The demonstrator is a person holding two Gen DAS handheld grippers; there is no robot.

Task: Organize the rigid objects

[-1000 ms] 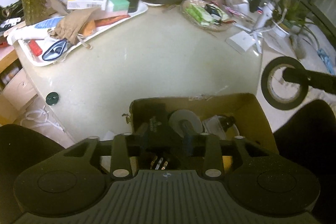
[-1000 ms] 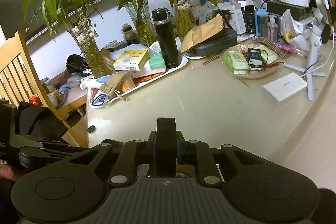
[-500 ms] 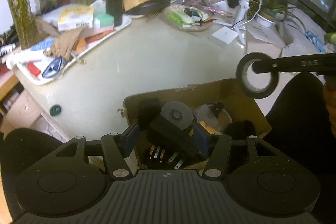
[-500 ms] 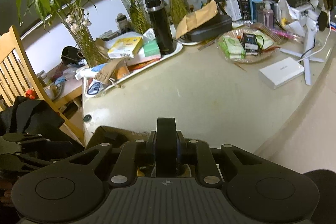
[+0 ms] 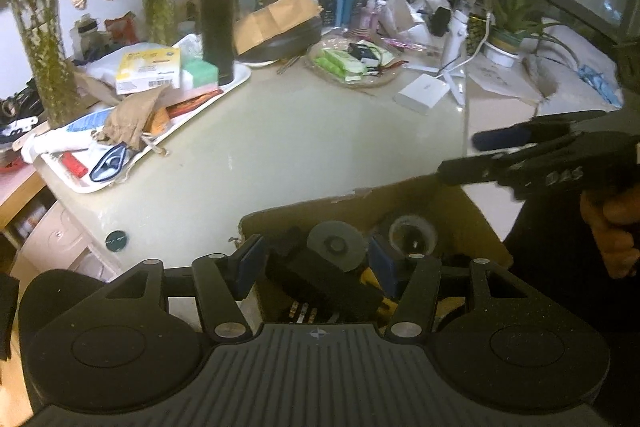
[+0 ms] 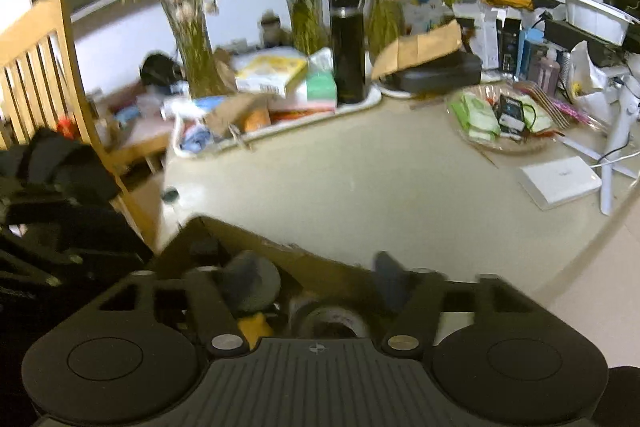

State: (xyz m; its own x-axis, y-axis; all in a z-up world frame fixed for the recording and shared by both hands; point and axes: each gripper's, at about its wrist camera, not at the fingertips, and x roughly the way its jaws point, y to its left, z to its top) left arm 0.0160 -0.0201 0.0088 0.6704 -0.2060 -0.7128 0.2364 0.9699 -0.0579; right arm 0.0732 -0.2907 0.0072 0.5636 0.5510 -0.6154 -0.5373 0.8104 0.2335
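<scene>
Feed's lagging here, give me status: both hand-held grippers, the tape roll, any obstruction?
Right hand-held gripper opening, nothing held. Left hand-held gripper open, empty, over cardboard box. Tape roll lying in box. No obstruction seen.

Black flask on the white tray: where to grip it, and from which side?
Grip the black flask across its straight cylindrical body, below the cap, coming level from the open table side. It stands upright at the white tray's near end; boxes crowd one flank, plants stand behind.
</scene>
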